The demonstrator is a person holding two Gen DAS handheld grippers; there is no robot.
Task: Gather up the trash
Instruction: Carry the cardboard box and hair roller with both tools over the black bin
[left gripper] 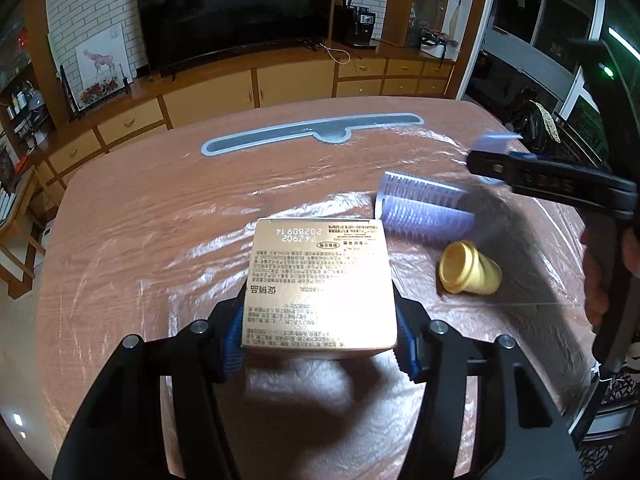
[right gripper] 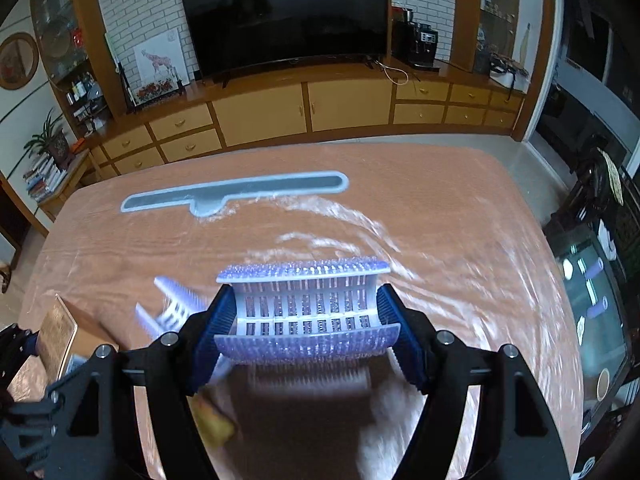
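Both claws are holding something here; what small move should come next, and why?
Probably lift both items clear of the table: the left claw grips the gold cardboard box, the right claw the purple plastic hair roller. No bin is visible; a second purple roller and yellow cap remain.

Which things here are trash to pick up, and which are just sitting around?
Trash for the job:
- gold box, in the left claw
- purple hair roller, in the right claw
- second purple roller on the table
- yellow cup on its side

Just there:
- grey strip
- TV
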